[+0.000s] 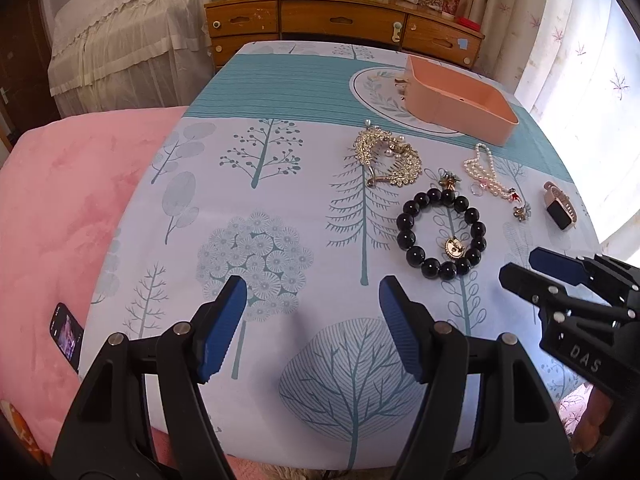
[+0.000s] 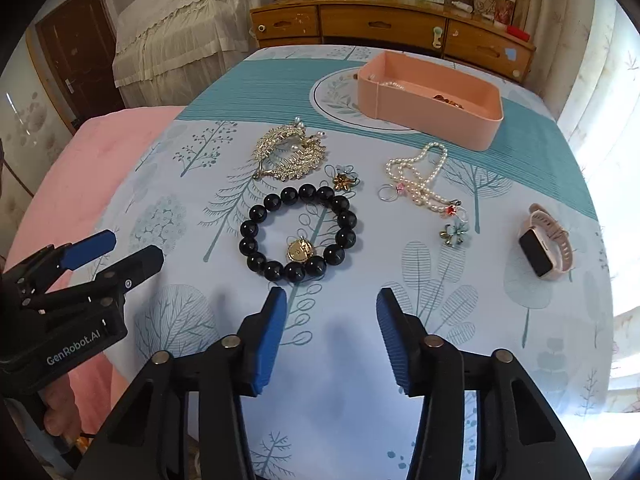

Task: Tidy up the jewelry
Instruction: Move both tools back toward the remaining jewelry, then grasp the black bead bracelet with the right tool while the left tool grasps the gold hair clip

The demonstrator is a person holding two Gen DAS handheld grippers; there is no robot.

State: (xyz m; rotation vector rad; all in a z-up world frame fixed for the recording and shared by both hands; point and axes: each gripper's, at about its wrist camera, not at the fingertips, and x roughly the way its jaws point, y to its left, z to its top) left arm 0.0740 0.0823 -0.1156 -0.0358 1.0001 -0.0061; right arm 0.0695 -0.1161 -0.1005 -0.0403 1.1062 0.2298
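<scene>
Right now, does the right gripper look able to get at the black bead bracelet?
Probably yes: the right gripper is open and empty, the bracelet lies just ahead on the cloth, and nothing sits between them.

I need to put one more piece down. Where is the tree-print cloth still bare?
Bare cloth lies left of the black bead bracelet and gold leaf hair comb, toward the pink blanket, and near both grippers. It is crowded between the bracelet, white pearl strand and pink tray.
</scene>
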